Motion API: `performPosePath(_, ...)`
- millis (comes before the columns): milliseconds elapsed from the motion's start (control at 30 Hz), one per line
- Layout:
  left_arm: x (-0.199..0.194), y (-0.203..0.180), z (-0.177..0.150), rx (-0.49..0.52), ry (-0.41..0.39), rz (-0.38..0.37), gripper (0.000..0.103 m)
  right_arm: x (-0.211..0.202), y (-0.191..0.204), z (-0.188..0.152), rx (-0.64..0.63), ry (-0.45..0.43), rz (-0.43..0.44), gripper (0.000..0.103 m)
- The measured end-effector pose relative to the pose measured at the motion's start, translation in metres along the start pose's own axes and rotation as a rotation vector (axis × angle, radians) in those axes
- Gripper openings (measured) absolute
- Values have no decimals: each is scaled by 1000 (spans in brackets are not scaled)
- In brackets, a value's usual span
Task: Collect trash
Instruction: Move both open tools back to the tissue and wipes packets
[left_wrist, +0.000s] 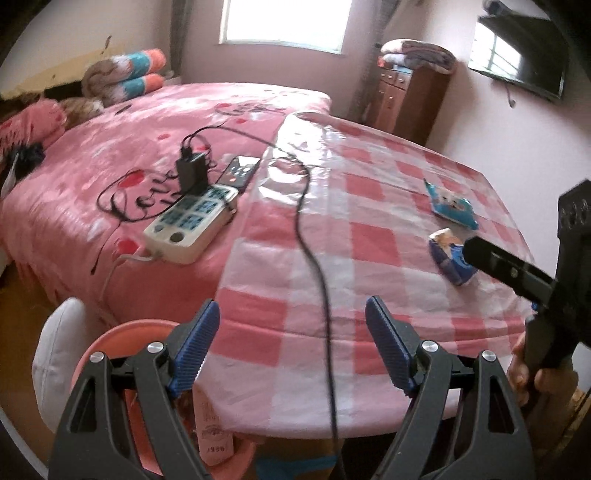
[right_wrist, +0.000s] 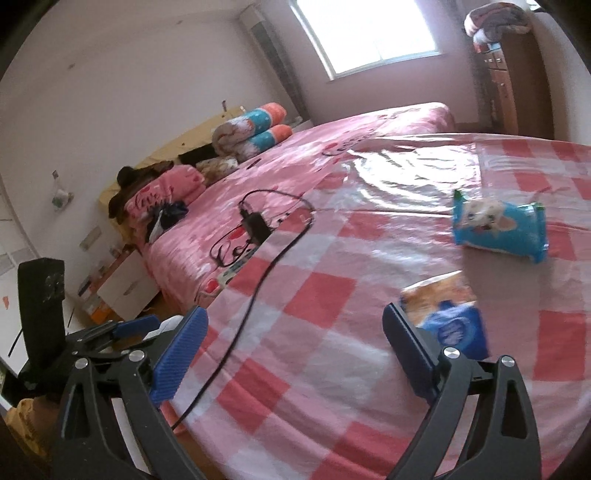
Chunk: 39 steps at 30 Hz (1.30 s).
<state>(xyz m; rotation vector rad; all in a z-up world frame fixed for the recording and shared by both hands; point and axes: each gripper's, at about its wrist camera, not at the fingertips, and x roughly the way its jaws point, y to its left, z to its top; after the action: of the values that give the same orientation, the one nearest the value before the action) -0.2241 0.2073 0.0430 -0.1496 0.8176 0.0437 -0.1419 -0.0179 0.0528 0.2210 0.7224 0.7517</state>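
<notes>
Two pieces of trash lie on the red-and-white checked tablecloth (left_wrist: 369, 240). A light blue snack wrapper (left_wrist: 452, 203) lies farther off; it also shows in the right wrist view (right_wrist: 502, 229). A dark blue and orange packet (left_wrist: 448, 254) lies nearer; it also shows in the right wrist view (right_wrist: 448, 314), just beyond my right finger. My left gripper (left_wrist: 291, 332) is open and empty over the table's front edge. My right gripper (right_wrist: 295, 339) is open and empty; it also shows at the right of the left wrist view (left_wrist: 491, 258), beside the dark blue packet.
A black cable (left_wrist: 314, 258) runs across the cloth to a charger (left_wrist: 192, 170) on a white power strip (left_wrist: 188, 225) on the pink bed, next to a phone (left_wrist: 240, 171). A pink bin (left_wrist: 122, 343) with a white bag stands below the table's left edge.
</notes>
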Motion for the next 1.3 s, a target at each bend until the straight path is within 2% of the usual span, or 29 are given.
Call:
performPosePath(267, 5, -35, 7, 103, -2, -2, 82, -16, -32, 6, 42, -24, -30, 94)
performPosePath(600, 16, -81, 10, 225, 14, -22, 82, -32, -69, 11, 90, -56, -15, 94)
performPosePath(900, 26, -132, 21, 391, 3, -123, 82, -47, -102, 14, 134, -81, -38, 94)
performPosePath(1100, 47, -161, 33, 498, 10, -189, 82, -53, -128, 18, 192, -74, -57, 94)
performPosePath(1233, 68, -172, 39, 532, 52, -281, 82, -58, -148, 21, 237, -77, -81, 94)
performPosePath(1300, 79, -178, 40, 554, 70, -299, 82, -60, -156, 22, 259, -78, -87, 94)
